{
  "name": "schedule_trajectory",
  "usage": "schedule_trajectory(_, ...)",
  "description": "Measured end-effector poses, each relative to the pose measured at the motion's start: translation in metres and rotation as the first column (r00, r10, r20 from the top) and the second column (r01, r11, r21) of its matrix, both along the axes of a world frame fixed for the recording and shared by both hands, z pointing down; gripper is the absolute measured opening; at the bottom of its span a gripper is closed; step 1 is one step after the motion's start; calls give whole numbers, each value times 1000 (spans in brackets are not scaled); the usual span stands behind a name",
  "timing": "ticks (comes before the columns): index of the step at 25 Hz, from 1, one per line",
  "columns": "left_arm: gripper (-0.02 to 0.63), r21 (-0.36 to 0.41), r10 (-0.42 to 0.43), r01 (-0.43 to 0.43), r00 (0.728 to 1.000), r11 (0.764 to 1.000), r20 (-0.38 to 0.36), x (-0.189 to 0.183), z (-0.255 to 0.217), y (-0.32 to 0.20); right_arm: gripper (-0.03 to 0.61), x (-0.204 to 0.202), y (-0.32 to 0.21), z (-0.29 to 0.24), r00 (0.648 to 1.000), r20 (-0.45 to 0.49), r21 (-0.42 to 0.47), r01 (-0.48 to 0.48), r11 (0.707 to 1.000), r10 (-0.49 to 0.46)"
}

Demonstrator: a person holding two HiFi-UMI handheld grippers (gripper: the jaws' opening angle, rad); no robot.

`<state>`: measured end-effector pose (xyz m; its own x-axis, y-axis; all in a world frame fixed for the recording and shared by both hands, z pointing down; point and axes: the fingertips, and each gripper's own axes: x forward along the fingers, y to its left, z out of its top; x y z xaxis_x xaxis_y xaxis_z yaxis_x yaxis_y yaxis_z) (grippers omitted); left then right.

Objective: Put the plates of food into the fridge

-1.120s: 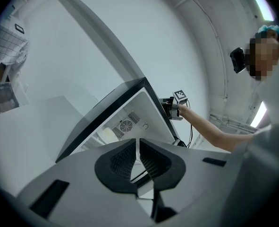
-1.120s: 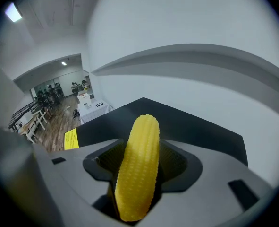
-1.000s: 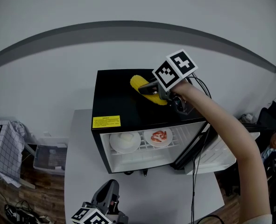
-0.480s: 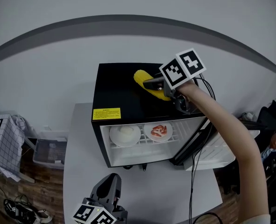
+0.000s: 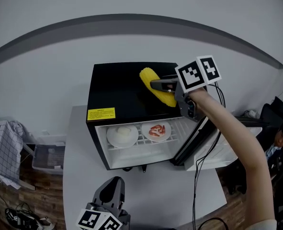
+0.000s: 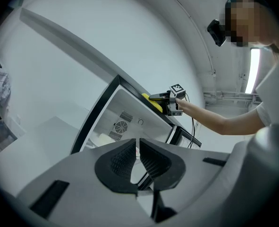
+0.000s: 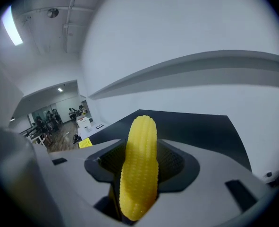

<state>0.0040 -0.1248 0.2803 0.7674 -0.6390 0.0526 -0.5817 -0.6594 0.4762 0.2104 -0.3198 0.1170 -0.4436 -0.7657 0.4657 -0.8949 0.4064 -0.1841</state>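
A black mini fridge (image 5: pixel 117 87) stands on a white table with its door (image 5: pixel 218 150) swung open to the right. On its upper shelf sit a plate of white food (image 5: pixel 122 134) and a plate of red food (image 5: pixel 156 131). Over the right part of the fridge top my right gripper (image 5: pixel 154 84) is shut on a yellow corn cob (image 5: pixel 160 92); its jaws have just been closing on the cob. The right gripper view shows the corn cob (image 7: pixel 139 164) squeezed between the pads. My left gripper (image 5: pixel 114 182) hovers low in front of the fridge. The left gripper (image 6: pixel 138 157) is shut on nothing.
The white table (image 5: pixel 81 176) runs in front of the fridge, and a black cable (image 5: pixel 198 176) hangs across it. A grey crate (image 5: pixel 48 157) and a checked cloth (image 5: pixel 2 147) are on the floor at the left. A person (image 5: pixel 275 145) sits at the far right.
My right gripper has carried the corn cob rightward across the fridge top. The left gripper has stayed low in front of the fridge.
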Motion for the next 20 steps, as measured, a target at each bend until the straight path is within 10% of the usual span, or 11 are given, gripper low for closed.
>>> schedule_trajectory(20, 11, -29, 39, -39, 999, 999, 4, 13, 7, 13, 206, 29, 72, -21, 981, 188, 122, -70, 990, 46)
